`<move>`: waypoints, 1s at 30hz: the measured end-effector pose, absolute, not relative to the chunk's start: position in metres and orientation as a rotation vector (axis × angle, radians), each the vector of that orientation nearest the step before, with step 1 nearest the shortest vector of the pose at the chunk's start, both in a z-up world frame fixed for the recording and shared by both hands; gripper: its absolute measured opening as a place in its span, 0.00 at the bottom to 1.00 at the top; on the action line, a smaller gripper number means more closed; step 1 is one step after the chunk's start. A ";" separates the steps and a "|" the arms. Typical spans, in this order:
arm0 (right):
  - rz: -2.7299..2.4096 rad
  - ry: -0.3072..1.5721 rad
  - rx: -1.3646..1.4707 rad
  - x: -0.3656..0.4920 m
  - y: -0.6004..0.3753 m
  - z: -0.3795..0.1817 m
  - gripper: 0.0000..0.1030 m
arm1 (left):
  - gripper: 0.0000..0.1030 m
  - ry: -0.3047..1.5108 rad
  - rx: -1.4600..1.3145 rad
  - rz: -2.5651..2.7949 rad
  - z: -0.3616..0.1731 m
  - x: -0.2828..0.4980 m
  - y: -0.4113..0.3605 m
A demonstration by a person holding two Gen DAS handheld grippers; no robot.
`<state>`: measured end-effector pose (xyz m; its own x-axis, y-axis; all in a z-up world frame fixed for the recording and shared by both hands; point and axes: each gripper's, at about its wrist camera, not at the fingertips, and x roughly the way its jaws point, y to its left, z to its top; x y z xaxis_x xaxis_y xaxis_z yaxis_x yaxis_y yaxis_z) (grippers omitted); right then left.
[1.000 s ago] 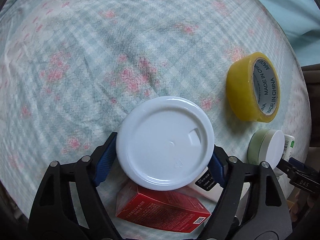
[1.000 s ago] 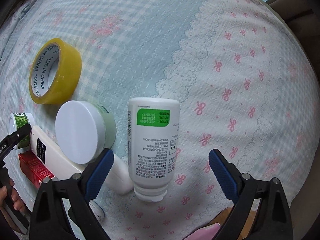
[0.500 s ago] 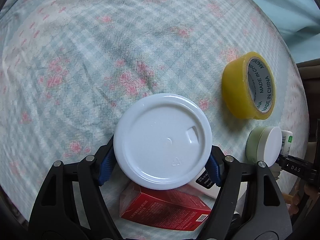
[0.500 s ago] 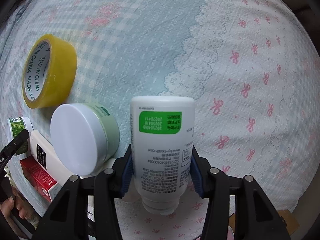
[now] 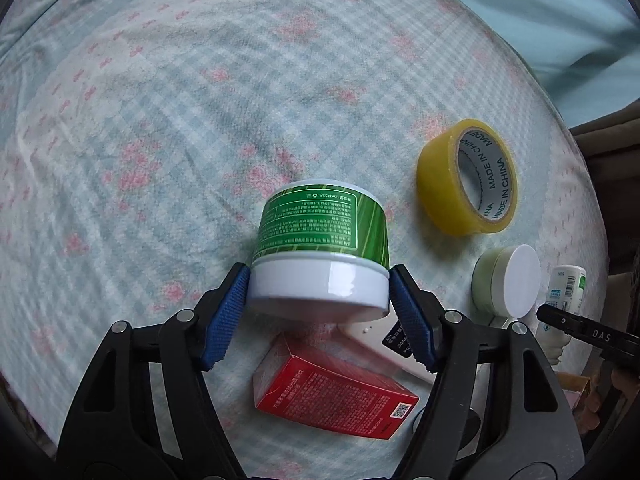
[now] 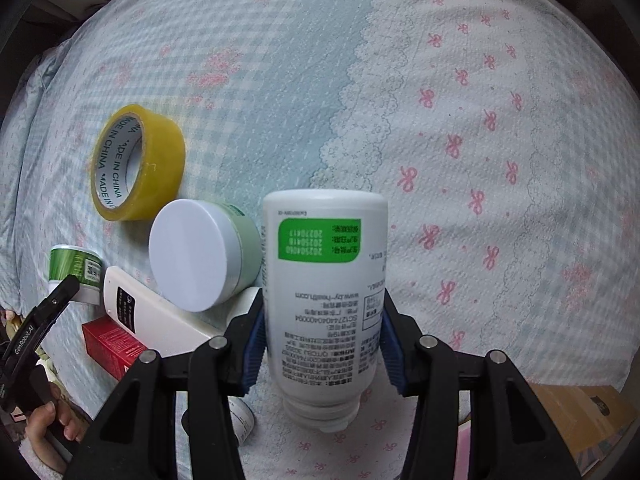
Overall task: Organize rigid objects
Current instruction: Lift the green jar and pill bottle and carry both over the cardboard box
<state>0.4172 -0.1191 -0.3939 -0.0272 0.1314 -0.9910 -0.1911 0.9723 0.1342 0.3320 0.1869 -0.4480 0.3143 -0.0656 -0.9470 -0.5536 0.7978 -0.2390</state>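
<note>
Both held things have come up off the bed since a second ago: then the green-labelled jar showed only its white lid face to the left camera, and the white bottle lay loose between wide jaws.

Now the left hand-held gripper (image 5: pixel 319 314) clamps the green-labelled jar (image 5: pixel 322 256) by its white lid, blue pads (image 5: pixel 224 320) pressing both sides, jaws closing a little further. The jar hangs tilted, label end pointing away from the gripper, above the checked bedspread (image 5: pixel 160 120).

Below and behind this gripper lie a red box (image 5: pixel 332 396) and a white remote (image 5: pixel 384 344). Ahead to its right sits the yellow tape roll (image 5: pixel 466 178) on edge, and nearer on the right a pale green jar (image 5: pixel 506 280) with a white lid.

The right hand-held gripper (image 6: pixel 320 352) is closed tight on the white bottle (image 6: pixel 326 288), gripping its lower body; the neck points back toward the gripper, the base away. Just left of it rests the pale green jar (image 6: pixel 204 256), touching or nearly touching the bottle. The tape roll (image 6: pixel 136 164) lies further left and ahead.
</note>
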 end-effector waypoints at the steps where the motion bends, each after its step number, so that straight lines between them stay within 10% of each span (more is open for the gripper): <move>1: 0.260 1.574 -0.042 0.415 -0.121 -0.391 0.45 | 0.66 1.218 -0.593 0.347 -0.447 0.331 0.183; 30: 0.268 1.410 0.094 0.342 -0.139 -0.282 0.45 | 0.65 1.129 -0.451 0.105 -0.316 0.320 0.123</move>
<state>0.3421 -0.1391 -0.2817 0.1357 0.2400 -0.9612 -0.1294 0.9662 0.2230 0.3204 0.1234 -0.3159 0.4330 -0.1440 -0.8898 -0.3049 0.9055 -0.2950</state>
